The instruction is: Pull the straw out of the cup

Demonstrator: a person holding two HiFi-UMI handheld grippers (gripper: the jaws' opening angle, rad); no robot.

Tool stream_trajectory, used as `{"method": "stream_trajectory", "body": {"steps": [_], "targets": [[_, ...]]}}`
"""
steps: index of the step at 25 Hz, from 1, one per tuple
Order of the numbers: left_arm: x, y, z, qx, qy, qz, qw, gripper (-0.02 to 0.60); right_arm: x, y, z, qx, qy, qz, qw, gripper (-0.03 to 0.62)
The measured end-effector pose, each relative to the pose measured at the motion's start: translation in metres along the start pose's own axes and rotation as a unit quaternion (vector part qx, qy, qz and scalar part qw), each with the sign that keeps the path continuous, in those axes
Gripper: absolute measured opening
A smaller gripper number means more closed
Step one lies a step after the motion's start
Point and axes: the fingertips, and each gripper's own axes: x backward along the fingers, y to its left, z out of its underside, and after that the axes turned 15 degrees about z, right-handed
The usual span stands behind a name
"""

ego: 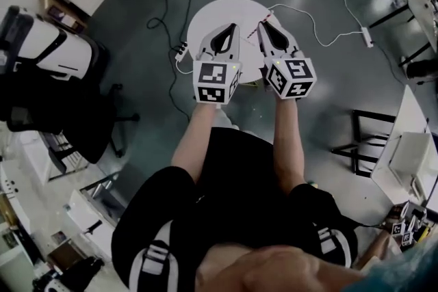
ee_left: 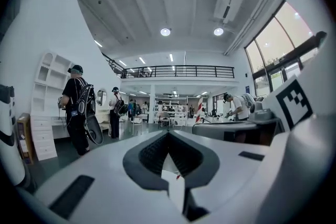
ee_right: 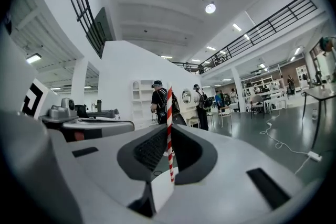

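Note:
My right gripper (ego: pixel 263 24) (ee_right: pixel 169 126) is shut on a red-and-white striped straw (ee_right: pixel 169 134). The straw stands upright between the jaw tips and pokes out above them. In the head view the straw (ego: pixel 265 15) shows as a thin reddish line at that gripper's tip. My left gripper (ego: pixel 231 27) (ee_left: pixel 168 132) hangs beside it with its jaw tips together and nothing held. Both grippers hover level over a round white table (ego: pixel 205 17). No cup shows in any view; the grippers and arms hide the table's near part.
Cables and a power strip (ego: pixel 367 37) lie on the dark floor beyond the table. A black office chair (ego: pixel 41 72) stands at the left, and a black frame (ego: pixel 369 140) and a white desk (ego: pixel 417 154) at the right. People (ee_left: pixel 77 107) stand far off.

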Motion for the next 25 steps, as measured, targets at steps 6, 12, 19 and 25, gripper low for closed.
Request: {"method": "stream_trajectory", "body": {"steps": [6,12,19,25], "targets": [[0.010,0.003,-0.006,-0.003,-0.007,-0.016,0.9998,0.006,0.006,0.004,-0.011,0.010,-0.008,-0.009,1.000,0.038],[0.018,0.003,-0.009,-0.003,-0.009,-0.023,0.9997,0.006,0.009,0.010,-0.011,0.019,-0.010,-0.014,1.000,0.038],[0.019,-0.002,-0.010,-0.002,-0.011,-0.022,0.9997,0.006,0.016,0.008,-0.012,0.022,-0.018,-0.014,0.999,0.038],[0.014,-0.009,-0.016,0.009,-0.018,-0.013,0.9997,0.006,0.020,0.003,-0.018,0.024,-0.026,-0.016,0.999,0.038]]}}
